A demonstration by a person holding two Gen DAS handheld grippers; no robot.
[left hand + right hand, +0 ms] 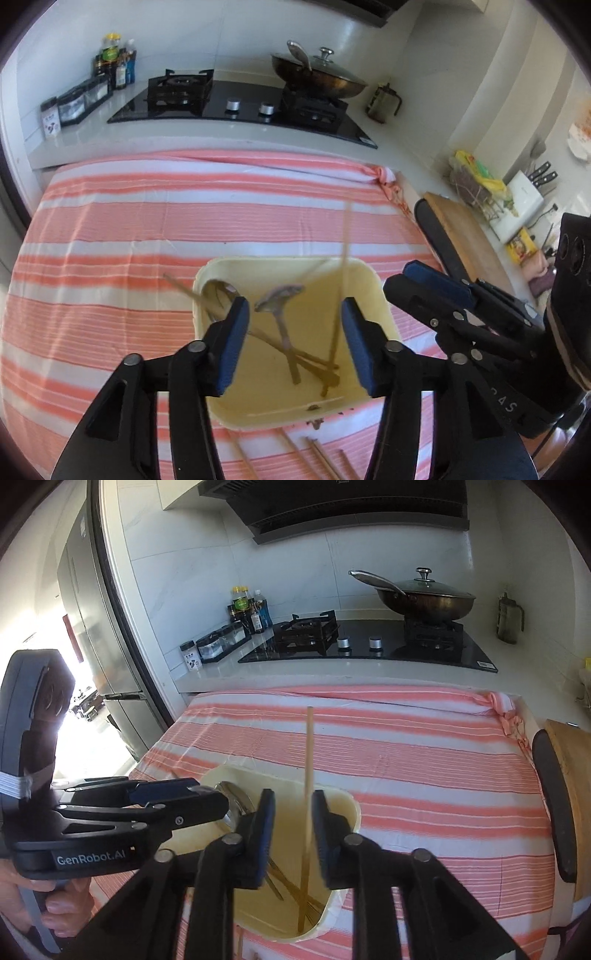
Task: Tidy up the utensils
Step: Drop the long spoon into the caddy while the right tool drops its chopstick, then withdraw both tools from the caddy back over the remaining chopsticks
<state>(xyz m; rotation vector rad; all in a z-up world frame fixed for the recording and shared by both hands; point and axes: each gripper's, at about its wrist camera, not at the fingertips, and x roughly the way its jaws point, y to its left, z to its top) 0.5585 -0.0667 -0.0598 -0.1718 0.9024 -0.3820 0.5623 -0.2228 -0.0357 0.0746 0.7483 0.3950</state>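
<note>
We drop a chopstick (307, 775) into the tub (380, 295); both hand-held grippers, left (295, 343) and right (293, 838), stand apart; next, fetch chopsticks (317, 454) from the tabletop (110, 258).

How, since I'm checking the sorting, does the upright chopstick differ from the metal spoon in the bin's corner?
The chopstick is thin, straight, pale wood; the spoon is shiny metal with a broad bowl. The chopstick stands nearly upright between the right gripper's open pads and rises far above the rim; the spoon leans in a corner, its bowl about rim level. Both have their lower ends inside the cream bin.
</note>
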